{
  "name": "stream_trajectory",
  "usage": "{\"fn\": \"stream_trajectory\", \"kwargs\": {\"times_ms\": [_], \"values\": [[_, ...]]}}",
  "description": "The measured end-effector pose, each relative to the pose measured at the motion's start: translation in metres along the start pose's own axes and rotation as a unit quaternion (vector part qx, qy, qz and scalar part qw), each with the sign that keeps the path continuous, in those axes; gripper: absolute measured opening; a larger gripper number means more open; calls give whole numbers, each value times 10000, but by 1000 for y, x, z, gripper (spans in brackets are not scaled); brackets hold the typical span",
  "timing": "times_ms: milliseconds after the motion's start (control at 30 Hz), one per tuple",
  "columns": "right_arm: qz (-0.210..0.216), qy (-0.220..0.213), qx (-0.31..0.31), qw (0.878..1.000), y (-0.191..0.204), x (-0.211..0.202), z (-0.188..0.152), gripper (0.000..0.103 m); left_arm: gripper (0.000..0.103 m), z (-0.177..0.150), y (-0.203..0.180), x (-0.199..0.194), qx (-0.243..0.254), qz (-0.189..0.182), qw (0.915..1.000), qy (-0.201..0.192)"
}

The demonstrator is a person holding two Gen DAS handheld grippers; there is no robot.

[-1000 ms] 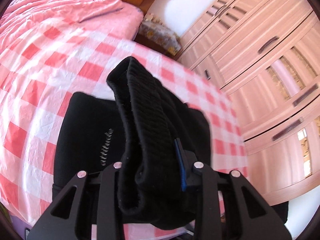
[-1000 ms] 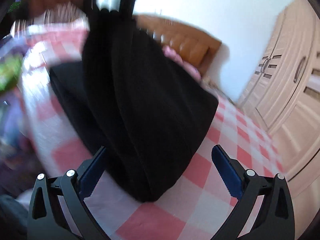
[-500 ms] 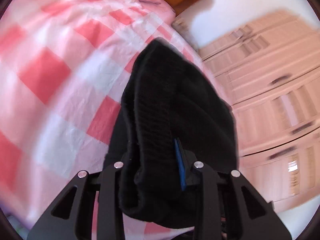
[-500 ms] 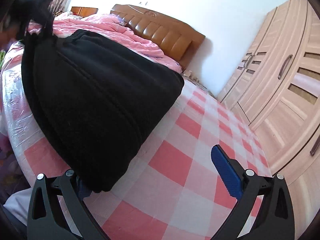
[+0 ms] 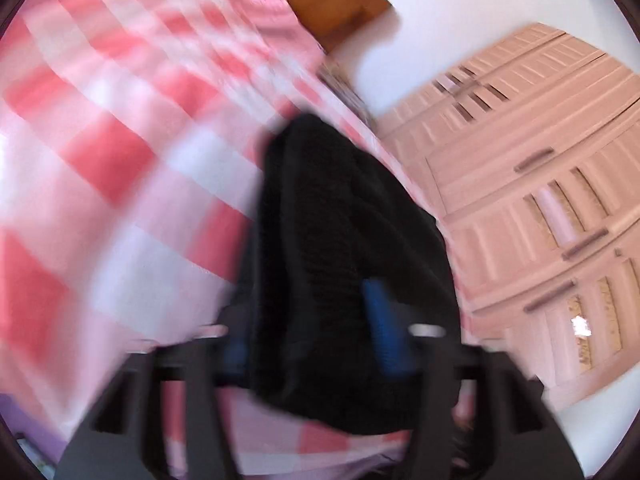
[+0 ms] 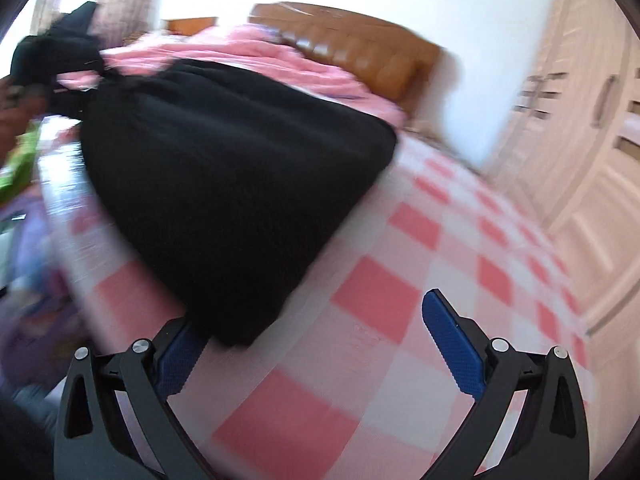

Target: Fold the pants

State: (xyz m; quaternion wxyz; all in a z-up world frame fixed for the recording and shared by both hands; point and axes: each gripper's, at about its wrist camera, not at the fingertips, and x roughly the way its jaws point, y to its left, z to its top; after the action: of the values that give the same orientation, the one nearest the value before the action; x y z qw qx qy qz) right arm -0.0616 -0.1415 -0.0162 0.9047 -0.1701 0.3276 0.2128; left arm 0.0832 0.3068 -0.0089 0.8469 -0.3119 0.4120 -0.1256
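My left claw [image 5: 316,340] has just been opening, and in its own blurred view the black pants [image 5: 344,248] are between the blue pads [image 5: 386,332], a thick ribbed bundle rising up and away from me. With the smear I cannot tell whether the pads press the cloth at all; they look set apart from it on either side. To the left of the bundle spreads the pink and white checked bedsheet [image 5: 120,152], and to the right stands a pale wooden wardrobe [image 5: 540,184] with long dark handles.

From my right claw's camera, reading from the left edge: a dark shape at the far left (my other claw, I think, though it is too blurred to be sure) sits at a gathered end of the pants [image 6: 240,176]. From there the pants lie as a broad folded black mass across the near left part of the bed, their lower corner reaching down almost to my left pad. Behind them is a rumpled pink quilt [image 6: 256,56], and behind that a brown padded headboard [image 6: 360,52]. The checked bedsheet [image 6: 380,312] fills the middle and right of the view, bare of anything else. At the far right edge is the wardrobe [image 6: 580,128].

My right claw [image 6: 320,340] is spread wide with nothing gripped: the bedsheet shows between the pads [image 6: 452,344], and the pants' corner lies just beside the left one.
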Motion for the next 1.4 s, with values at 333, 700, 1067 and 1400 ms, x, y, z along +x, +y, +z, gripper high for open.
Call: {"fn": "stream_trajectory", "kwargs": {"times_ms": [333, 700, 1067, 1400], "values": [[2422, -906, 1968, 9457, -120, 22, 94, 98, 96, -49, -166, -26, 3005, 1292, 9398, -991], [1346, 1291, 1888, 9642, -115, 217, 160, 99, 96, -103, -138, 59, 3441, 979, 9338, -41], [1460, 702, 1719, 9717, -95, 164, 203, 98, 96, -102, -142, 63, 3441, 1084, 9326, -52], [1829, 1761, 851, 9635, -31, 247, 229, 99, 98, -101, -145, 70, 3445, 1104, 9322, -107]]}}
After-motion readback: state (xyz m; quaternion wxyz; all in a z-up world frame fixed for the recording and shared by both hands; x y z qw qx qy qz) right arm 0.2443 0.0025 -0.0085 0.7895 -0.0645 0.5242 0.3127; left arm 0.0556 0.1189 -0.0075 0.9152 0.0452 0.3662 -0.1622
